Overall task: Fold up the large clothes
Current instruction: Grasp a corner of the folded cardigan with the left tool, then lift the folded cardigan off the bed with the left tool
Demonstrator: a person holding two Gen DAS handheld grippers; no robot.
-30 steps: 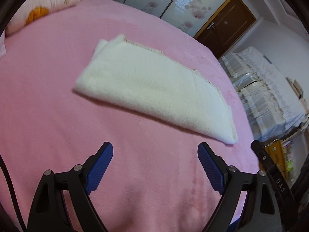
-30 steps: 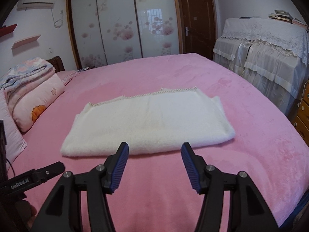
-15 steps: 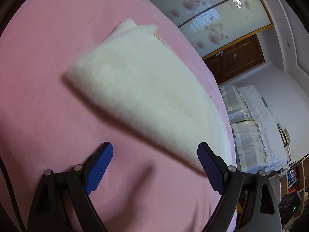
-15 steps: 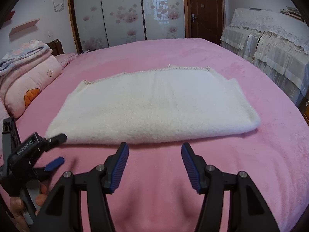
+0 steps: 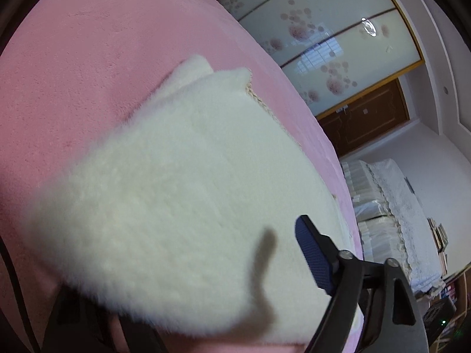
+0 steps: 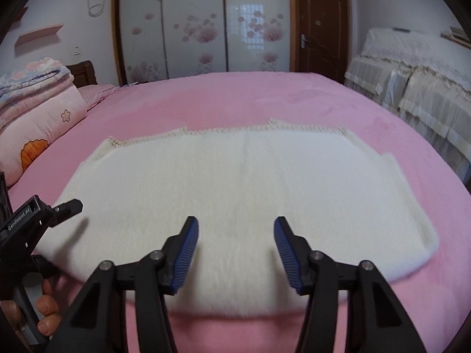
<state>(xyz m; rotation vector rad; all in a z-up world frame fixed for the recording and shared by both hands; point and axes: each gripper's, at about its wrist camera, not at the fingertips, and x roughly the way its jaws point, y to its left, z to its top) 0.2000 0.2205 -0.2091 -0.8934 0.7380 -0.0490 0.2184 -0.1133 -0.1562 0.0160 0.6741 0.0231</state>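
Observation:
A white fluffy garment [image 6: 235, 188] lies folded in a wide band on the pink bed [image 6: 235, 100]; it also fills the left wrist view [image 5: 182, 194]. My left gripper [image 5: 188, 288] is open at the garment's left end, one finger above the cloth and the other hidden under it. It shows at the left of the right wrist view [image 6: 56, 214]. My right gripper [image 6: 235, 247] is open and empty, its fingers just over the garment's near edge.
Folded pink quilts and a pillow [image 6: 38, 111] lie at the bed's left. Sliding wardrobe doors [image 6: 200, 26] and a brown door [image 6: 321, 26] stand behind. A cloth-covered cabinet [image 6: 412, 76] stands right of the bed.
Both grippers have moved forward to the garment. My left gripper has slid onto its left end, one finger now hidden under the cloth. My right gripper has reached the near edge.

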